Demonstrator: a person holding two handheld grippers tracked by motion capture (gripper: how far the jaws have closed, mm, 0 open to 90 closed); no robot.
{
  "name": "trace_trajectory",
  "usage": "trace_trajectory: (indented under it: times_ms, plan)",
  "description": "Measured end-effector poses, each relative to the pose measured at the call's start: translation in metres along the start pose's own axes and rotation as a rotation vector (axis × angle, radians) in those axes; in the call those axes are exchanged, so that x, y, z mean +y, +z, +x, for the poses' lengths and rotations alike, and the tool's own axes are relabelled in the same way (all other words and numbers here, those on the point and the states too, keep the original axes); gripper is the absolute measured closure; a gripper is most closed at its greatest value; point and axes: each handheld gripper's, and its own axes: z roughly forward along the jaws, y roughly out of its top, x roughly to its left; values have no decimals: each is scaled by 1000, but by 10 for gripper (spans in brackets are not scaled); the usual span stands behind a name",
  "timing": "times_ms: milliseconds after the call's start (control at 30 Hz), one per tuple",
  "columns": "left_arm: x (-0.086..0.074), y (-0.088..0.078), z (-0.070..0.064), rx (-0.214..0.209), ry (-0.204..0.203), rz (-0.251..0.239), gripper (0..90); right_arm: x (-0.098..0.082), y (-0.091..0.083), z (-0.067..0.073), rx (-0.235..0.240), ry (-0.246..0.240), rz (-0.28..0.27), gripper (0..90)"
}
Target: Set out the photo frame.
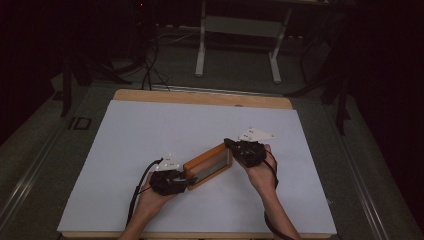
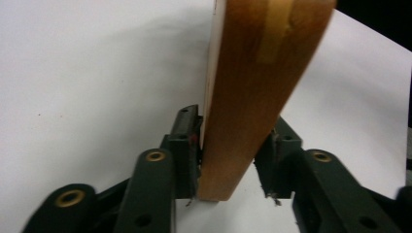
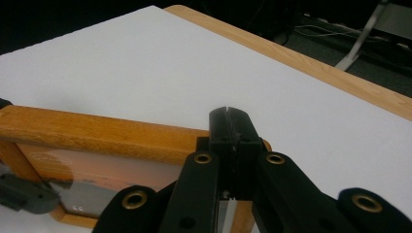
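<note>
A wooden picture frame point(image 1: 207, 165) with a glass front stands tilted on its long edge on the white sheet point(image 1: 175, 120), between my two grippers. My left gripper point(image 1: 186, 181) holds the frame's left end. In the left gripper view the wooden rail point(image 2: 252, 97) sits between the jaws of the left gripper point(image 2: 228, 150), with both pads against it. My right gripper point(image 1: 229, 144) is at the frame's right end. In the right gripper view the right gripper point(image 3: 228, 116) has its jaws pressed together, tips over the top rail of the frame point(image 3: 97, 133) near its corner.
The white sheet covers a wooden table, whose bare edge point(image 1: 200, 97) shows at the far side. Beyond it are a dark floor, cables point(image 1: 150, 70) and the white legs of another table point(image 1: 201, 50). Wide white surface lies to the left and far side of the frame.
</note>
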Motion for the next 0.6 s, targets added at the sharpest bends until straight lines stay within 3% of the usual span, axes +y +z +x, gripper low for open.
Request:
trace_trajectory:
  times_ms: [133, 300, 433, 600]
  plan:
    - [3, 0, -3, 0, 42, 20, 681, 0, 0, -1, 3, 3, -1, 900]
    - [12, -3, -4, 2, 60, 38, 690, 1, -1, -2, -3, -4, 0, 900]
    - [24, -10, -3, 2, 54, 41, 692, -1, -4, -5, -4, -4, 7, 900]
    - [46, -25, -1, -6, 94, 52, 692, -3, -12, -11, 16, 13, -7, 899]
